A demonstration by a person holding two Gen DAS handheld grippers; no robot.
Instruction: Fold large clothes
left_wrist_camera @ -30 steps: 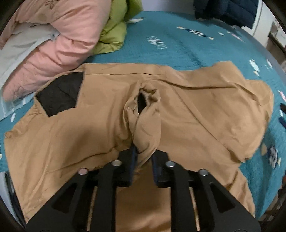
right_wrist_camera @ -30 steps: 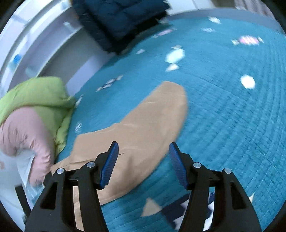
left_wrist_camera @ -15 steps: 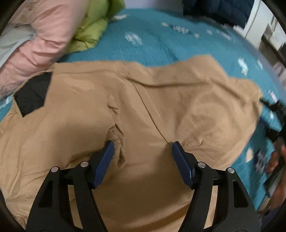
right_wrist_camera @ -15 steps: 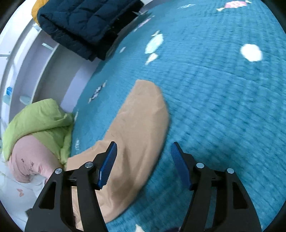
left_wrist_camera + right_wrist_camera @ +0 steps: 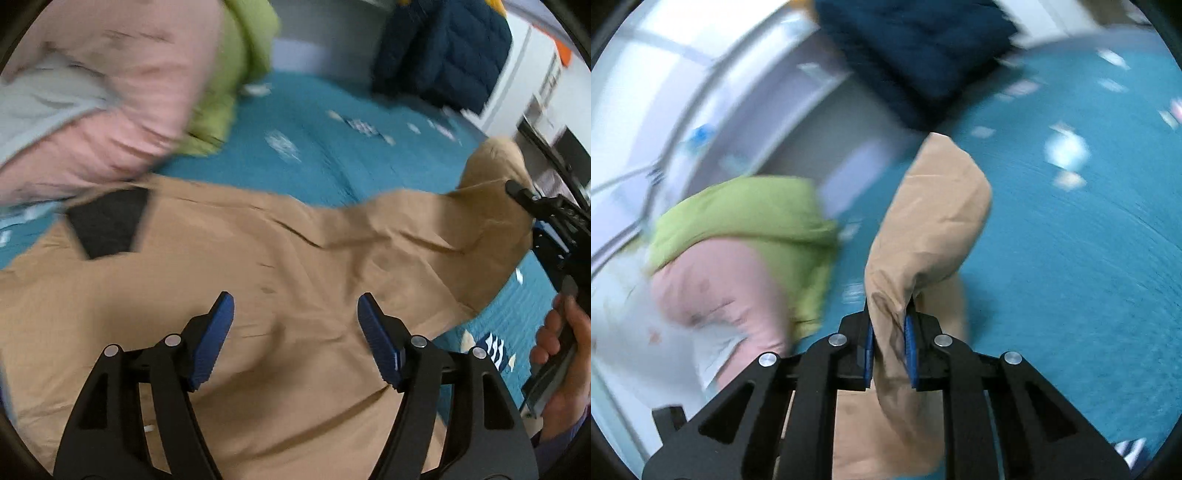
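A large tan jacket [image 5: 280, 266] lies spread on the teal bed cover [image 5: 332, 155], with a black patch [image 5: 107, 221] at its left. My left gripper [image 5: 295, 332] is open and empty just above the jacket's middle. My right gripper [image 5: 889, 343] is shut on a bunched fold of the tan jacket [image 5: 931, 214] and lifts it off the bed. In the left wrist view the right gripper [image 5: 554, 229] shows at the right edge, holding the jacket's raised right part.
Pink [image 5: 110, 96] and green [image 5: 236, 74] quilts are piled at the back left. A dark blue padded jacket [image 5: 443, 51] lies at the back of the bed. White furniture stands beyond the right edge.
My left gripper let go of the jacket fold, opened and drew back. My right gripper came to the jacket's right part, closed on it and lifted it.
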